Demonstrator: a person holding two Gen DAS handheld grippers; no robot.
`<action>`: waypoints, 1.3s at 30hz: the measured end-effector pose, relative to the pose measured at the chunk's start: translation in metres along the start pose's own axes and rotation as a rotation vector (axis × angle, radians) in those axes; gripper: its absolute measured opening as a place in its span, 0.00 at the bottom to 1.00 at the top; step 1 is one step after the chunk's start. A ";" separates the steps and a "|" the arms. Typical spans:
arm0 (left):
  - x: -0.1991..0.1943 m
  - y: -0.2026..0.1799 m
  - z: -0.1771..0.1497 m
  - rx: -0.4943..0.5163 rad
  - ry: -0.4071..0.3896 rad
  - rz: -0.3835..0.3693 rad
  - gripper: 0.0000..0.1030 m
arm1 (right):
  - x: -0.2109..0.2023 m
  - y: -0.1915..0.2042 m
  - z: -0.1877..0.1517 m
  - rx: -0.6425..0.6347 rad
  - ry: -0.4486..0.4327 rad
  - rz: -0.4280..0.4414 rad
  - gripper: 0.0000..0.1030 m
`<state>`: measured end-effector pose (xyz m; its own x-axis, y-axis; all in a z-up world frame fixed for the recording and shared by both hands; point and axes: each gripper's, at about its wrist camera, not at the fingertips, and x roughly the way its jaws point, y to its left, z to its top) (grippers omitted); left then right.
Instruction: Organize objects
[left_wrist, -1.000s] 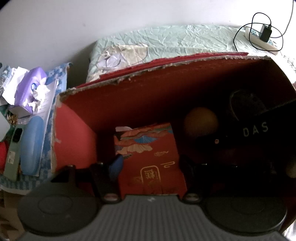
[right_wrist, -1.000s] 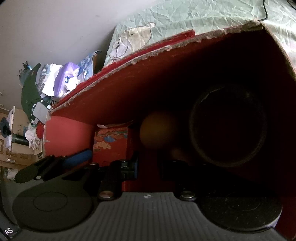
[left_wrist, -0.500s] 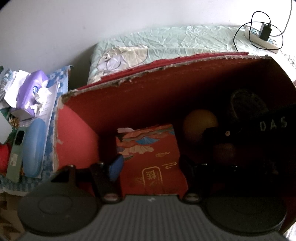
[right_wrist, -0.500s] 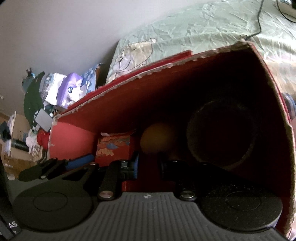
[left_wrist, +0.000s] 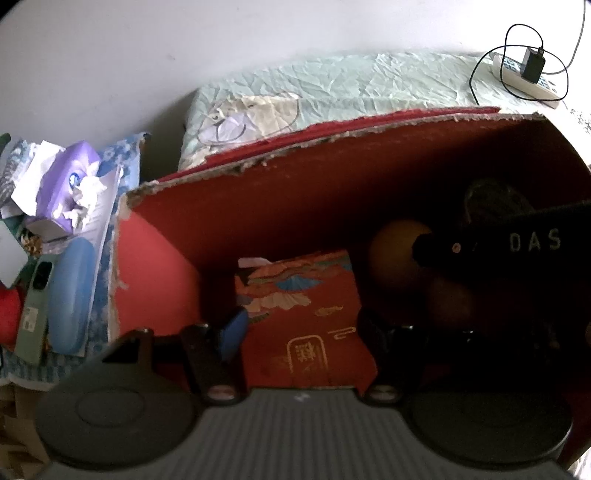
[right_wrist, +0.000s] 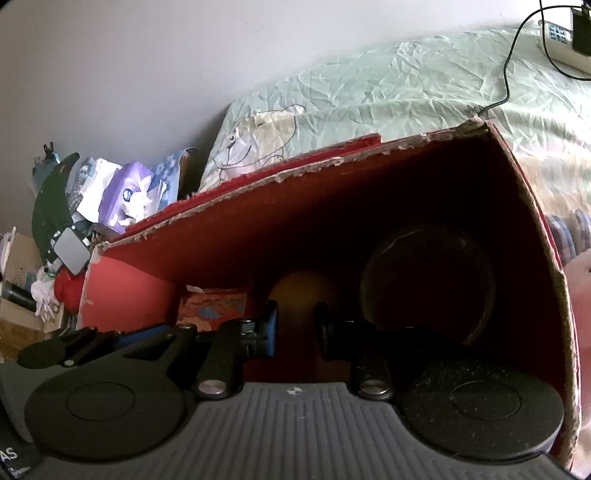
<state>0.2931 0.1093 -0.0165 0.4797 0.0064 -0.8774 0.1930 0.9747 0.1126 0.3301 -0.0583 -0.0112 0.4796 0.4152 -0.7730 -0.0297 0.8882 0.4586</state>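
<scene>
Inside the red cardboard box (left_wrist: 155, 295), left wrist view: the left gripper (left_wrist: 301, 328) points down into the box with its jaws standing wide. A red patterned packet (left_wrist: 306, 325) stands between the fingers near the box's left wall; the blue-tipped left finger (left_wrist: 232, 328) lies against the packet's left edge, the right finger is dark against its right edge. Whether the pads press on it cannot be told. To the right of the packet, toward the back wall, sits an orange ball (left_wrist: 395, 258); a second rounded orange object (left_wrist: 450, 299) lies nearer, in shadow. A round dark container (left_wrist: 495, 199) sits in the right back corner. The right gripper's black body, lettered "DAS", crosses in front of them from the right. Outside the box's left wall: a blue case (left_wrist: 70, 295), a green phone (left_wrist: 35, 306), a purple tissue pack (left_wrist: 70, 184). Behind the box, a pale green sheet (left_wrist: 369, 85) with a power strip (left_wrist: 524, 77) at its far right corner.

Right wrist view: the right gripper (right_wrist: 295, 325) hangs in the box, jaws partly apart, nothing visibly between them. The orange ball (right_wrist: 299, 291) shows just beyond the fingertips. The round dark container (right_wrist: 428, 284) fills the right back corner. The packet (right_wrist: 212, 306) is at the left wall, with the left gripper's black fingers beside it.
</scene>
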 end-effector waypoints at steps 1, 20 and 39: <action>0.000 0.000 0.000 0.000 -0.001 0.002 0.67 | 0.000 0.001 0.000 -0.005 -0.004 0.000 0.24; -0.005 -0.001 0.002 0.007 -0.033 0.018 0.66 | 0.000 0.006 -0.002 -0.034 -0.003 -0.025 0.24; -0.014 0.000 -0.001 0.001 -0.091 0.033 0.66 | -0.033 0.005 -0.013 -0.027 -0.212 0.031 0.24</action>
<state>0.2853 0.1092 -0.0052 0.5615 0.0178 -0.8273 0.1771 0.9740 0.1412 0.3025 -0.0655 0.0108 0.6519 0.3940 -0.6479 -0.0697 0.8819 0.4662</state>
